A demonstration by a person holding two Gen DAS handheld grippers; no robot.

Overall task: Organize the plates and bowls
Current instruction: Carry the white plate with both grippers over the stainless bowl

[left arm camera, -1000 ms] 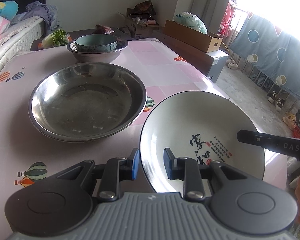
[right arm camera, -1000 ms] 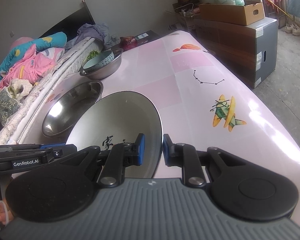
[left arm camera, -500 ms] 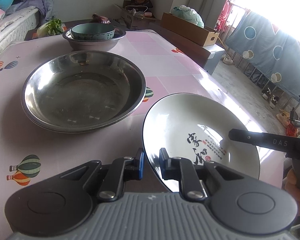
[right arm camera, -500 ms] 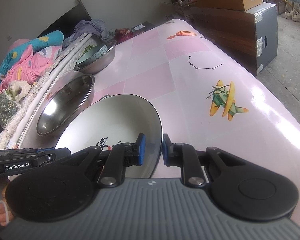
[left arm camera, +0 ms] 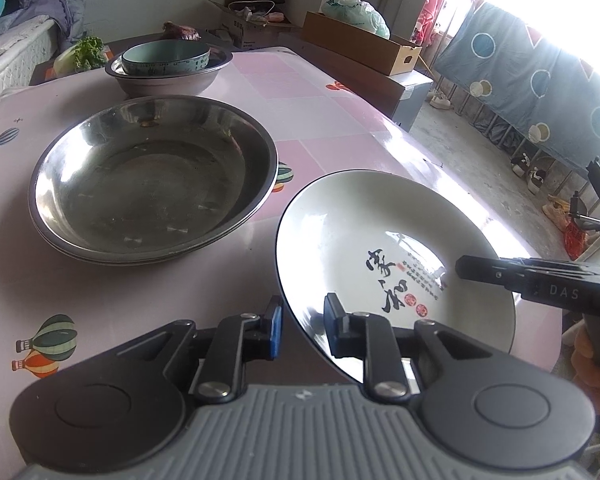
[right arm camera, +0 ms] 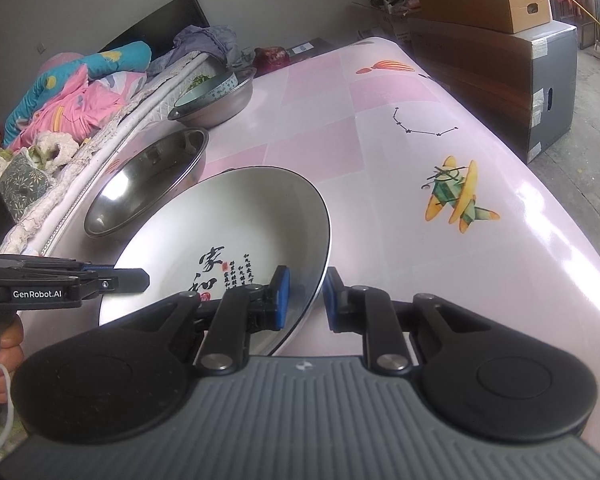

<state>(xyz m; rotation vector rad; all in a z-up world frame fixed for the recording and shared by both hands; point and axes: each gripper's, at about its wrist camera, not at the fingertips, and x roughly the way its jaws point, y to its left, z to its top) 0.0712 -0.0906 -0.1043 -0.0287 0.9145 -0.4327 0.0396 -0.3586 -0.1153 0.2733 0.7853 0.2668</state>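
Pink table (left arm camera: 320, 92) – white plate (left arm camera: 380, 240) between two grippers.
Left gripper (left arm camera: 302, 330) opening around the rim; right gripper (right arm camera: 305, 300) straddles the opposite rim – grip unclear.

The right gripper (right arm camera: 303, 300) straddles the near rim of a white ceramic plate with black calligraphy and a dark rim (right arm camera: 228, 236); one blue pad sits inside the rim, the other outside, gap narrow; contact of the pads cannot be told for certain. The left gripper (right arm camera: 140, 280), black and marked GenRobot.AI, reaches the plate's rim at 9 o'clock; jaws opening. At 11 o'clock of the plate lies a wide stainless steel basin (right arm camera: 148, 184); further along 11 o'clock a smaller steel bowl (right arm camera: 220, 108) holds a pale green bowl (right arm camera: 208, 90). All rest on a pink tablecloth with printed cartoons (right arm camera: 380, 152); bedding (right arm camera: 72, 96) at 10 o'clock; cardboard boxes (right arm camera: 496, 36) at 1 o'clock.
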